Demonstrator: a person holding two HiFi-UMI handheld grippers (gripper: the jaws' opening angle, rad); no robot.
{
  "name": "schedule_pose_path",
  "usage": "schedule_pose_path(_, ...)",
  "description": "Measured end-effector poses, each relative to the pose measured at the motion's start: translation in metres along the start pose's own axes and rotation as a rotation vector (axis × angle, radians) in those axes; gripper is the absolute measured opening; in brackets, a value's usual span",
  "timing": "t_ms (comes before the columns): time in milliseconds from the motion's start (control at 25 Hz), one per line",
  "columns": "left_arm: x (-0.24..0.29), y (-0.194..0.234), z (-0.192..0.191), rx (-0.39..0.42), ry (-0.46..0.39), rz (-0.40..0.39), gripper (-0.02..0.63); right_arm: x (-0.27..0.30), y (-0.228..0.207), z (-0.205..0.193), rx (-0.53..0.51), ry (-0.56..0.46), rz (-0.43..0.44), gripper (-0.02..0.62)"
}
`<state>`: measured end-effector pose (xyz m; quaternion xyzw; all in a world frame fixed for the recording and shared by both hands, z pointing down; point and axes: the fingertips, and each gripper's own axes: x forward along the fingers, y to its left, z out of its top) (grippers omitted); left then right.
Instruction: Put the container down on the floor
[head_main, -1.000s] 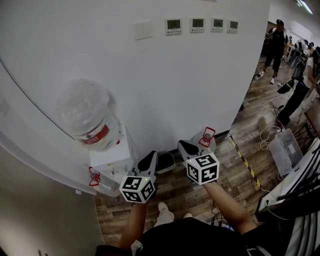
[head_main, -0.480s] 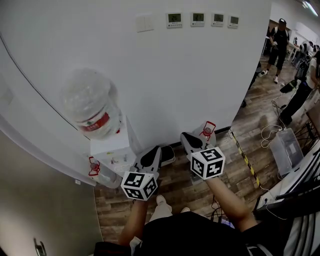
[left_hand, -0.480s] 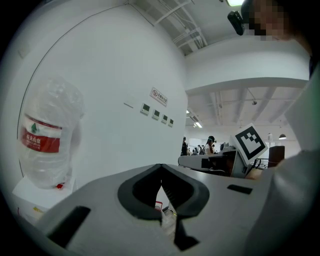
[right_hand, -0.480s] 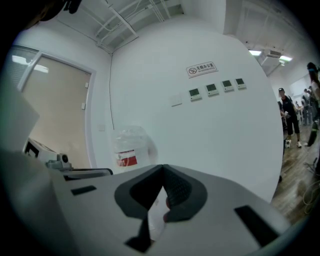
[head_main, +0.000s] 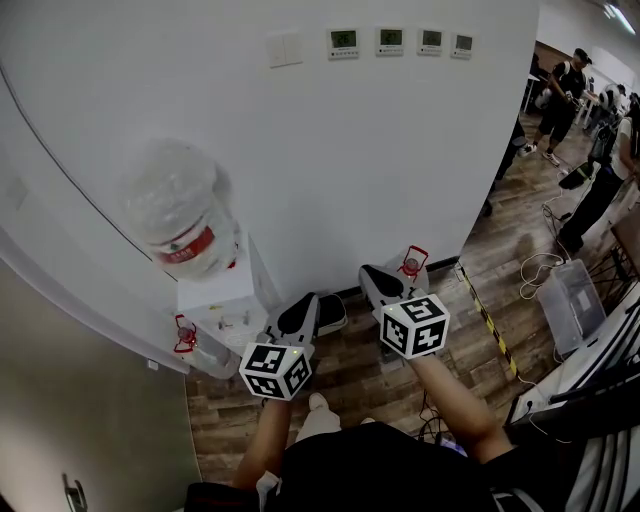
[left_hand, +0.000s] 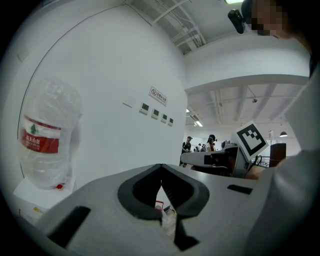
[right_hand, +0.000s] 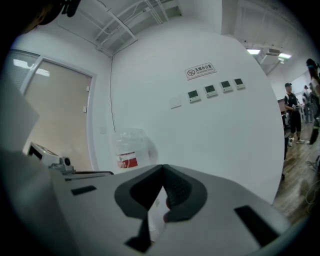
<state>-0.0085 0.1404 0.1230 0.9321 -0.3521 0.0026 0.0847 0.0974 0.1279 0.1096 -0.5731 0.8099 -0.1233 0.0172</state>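
Looks pretty much done to me: the container (head_main: 411, 270), a clear jug with a red cap, is down on the floor (head_main: 350, 375) by the wall, near the right tongs (head_main: 372, 280). Those and the left tongs (head_main: 298, 315) are both closed tip to tip, gripping nothing. Nothing left except backing off, I'd guess.

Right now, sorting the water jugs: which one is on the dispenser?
The red-labelled jug, inverted atop the white dispenser; the left jug and right jug, both red-capped, stand on the floor.
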Motion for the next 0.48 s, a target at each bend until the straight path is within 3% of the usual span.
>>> schedule_pose_path(480,0.014,-0.014,-0.001,0.006,0.005,-0.030,0.017,-0.009,-0.014,0.003,0.016,-0.016,-0.016,0.029)
